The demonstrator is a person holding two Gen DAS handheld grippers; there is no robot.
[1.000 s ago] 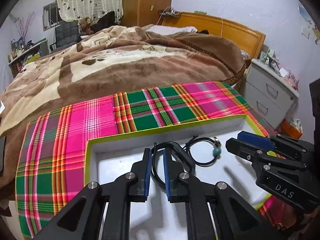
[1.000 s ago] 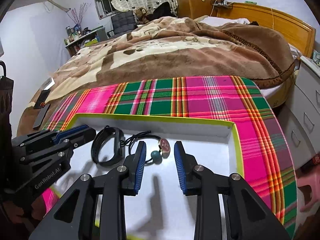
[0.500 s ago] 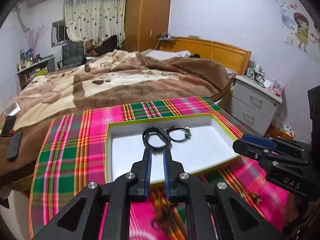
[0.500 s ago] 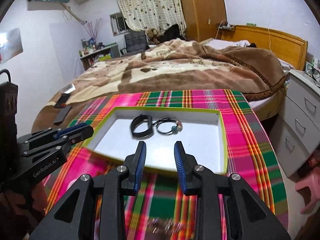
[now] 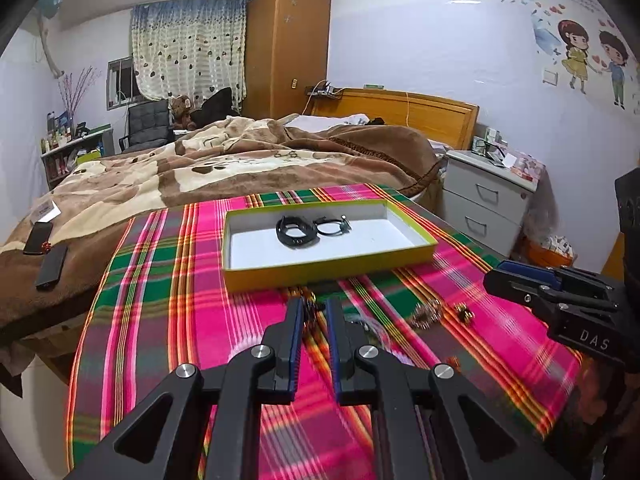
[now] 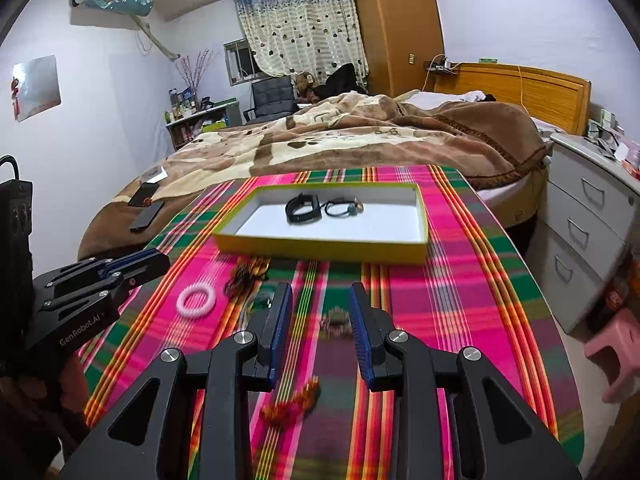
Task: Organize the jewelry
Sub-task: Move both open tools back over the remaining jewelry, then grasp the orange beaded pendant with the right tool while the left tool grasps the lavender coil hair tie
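Jewelry, left to right: one white ring bracelet (image 6: 196, 298) on plaid cloth (image 6: 460, 288); one dark tangled piece (image 6: 244, 273) beside it; inside one yellow-rimmed tray (image 6: 320, 249), one black band (image 6: 303, 209) and one black beaded cord bracelet (image 6: 343, 209), touching. Two blurred pieces near right gripper (image 6: 318, 307), one orange-red (image 6: 291, 400). Left gripper (image 5: 312, 312): jaws narrow, holding nothing. Right gripper: jaws apart, empty.

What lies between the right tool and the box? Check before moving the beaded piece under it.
Nothing visible blocks the way. The right tool hangs open over a blurred beaded piece on the plaid cloth. From there to the box only bare cloth shows. The box's near wall must be cleared.
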